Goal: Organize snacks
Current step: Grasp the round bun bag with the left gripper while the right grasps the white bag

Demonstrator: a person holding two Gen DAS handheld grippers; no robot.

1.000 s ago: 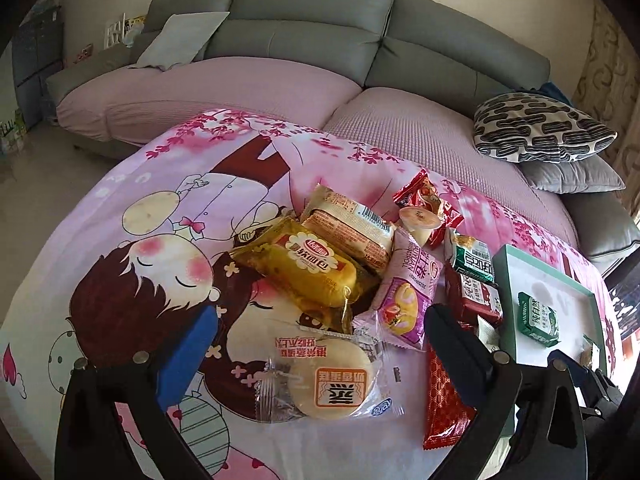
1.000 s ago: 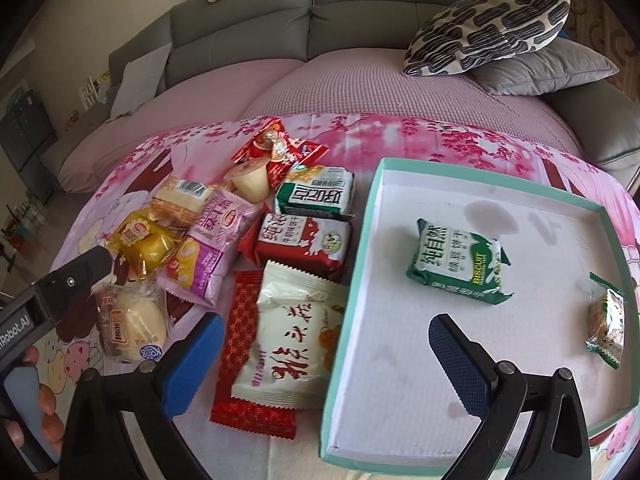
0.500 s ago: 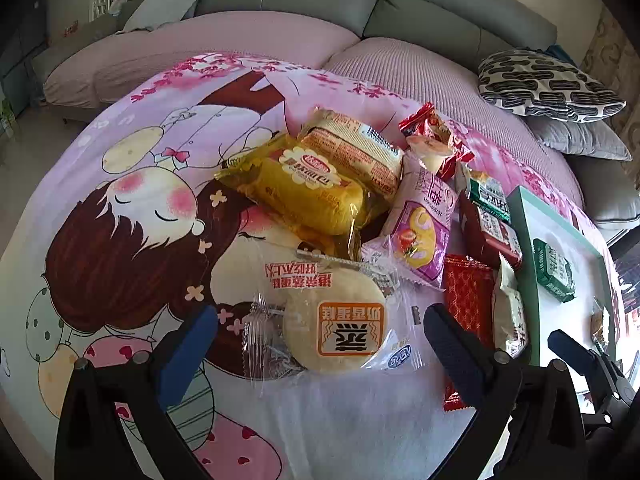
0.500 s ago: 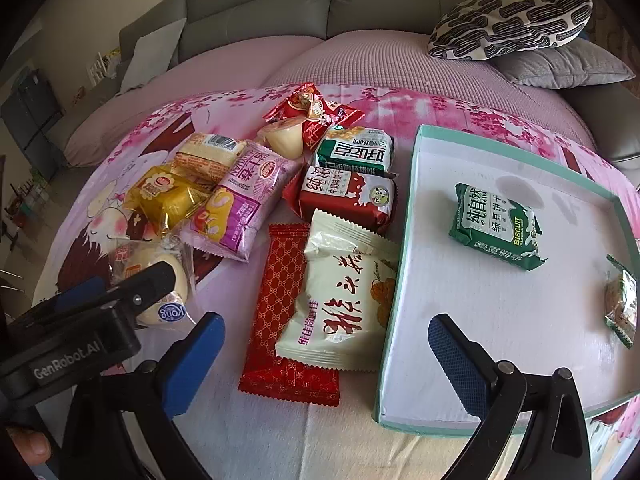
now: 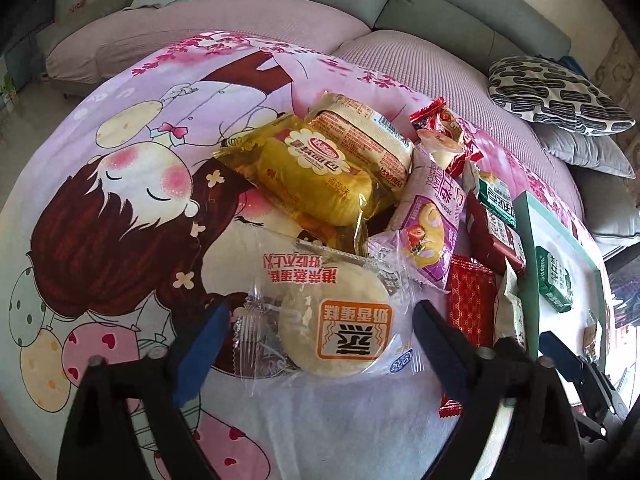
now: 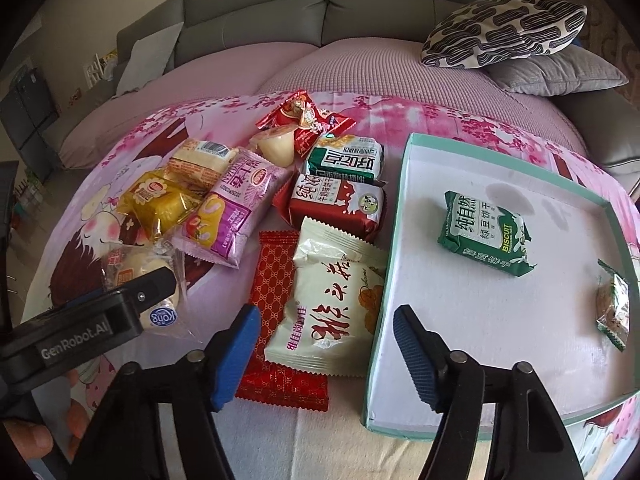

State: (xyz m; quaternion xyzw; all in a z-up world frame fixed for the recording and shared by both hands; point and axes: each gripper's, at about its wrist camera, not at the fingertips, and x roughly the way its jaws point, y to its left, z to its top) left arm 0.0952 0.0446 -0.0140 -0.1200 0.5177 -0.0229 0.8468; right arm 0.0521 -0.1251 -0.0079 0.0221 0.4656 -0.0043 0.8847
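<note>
**Both grippers over the snack pile, jaws narrowing**

Left wrist view: we look down on a counter draped in a pink cartoon cloth (image 5: 120,208), with a grey sofa (image 5: 460,4) behind it and a patterned cushion (image 5: 556,96) at its right end. The snacks lie in a loose heap right of centre. Nearest us, the round cake in a clear wrapper (image 5: 336,328) sits between the blue pads of our left gripper (image 5: 316,340); the jaws have just been closing but are spread, and neither pad presses the wrapper. Behind the cake lie a yellow bread pack (image 5: 312,180) and a purple roll pack (image 5: 432,224), overlapping. A red foil pack (image 5: 470,304) lies to the right, beside the teal-rimmed tray (image 5: 528,236). The cloth to the left is open room.

Right wrist view: the same sofa and cushion run along the back. Our right gripper (image 6: 324,352) hangs above a white snack bag (image 6: 332,296), which rests partly on the red foil pack and touches the tray's left wall (image 6: 386,280). Its jaws have just been closing; they are spread with the bag below them, and we cannot tell whether a pad touches it. In the tray lie a green biscuit pack (image 6: 484,232) and, at the right wall, a small green-edged snack (image 6: 612,308), well apart. The left gripper's black body crosses the lower left, over the round cake.
</note>
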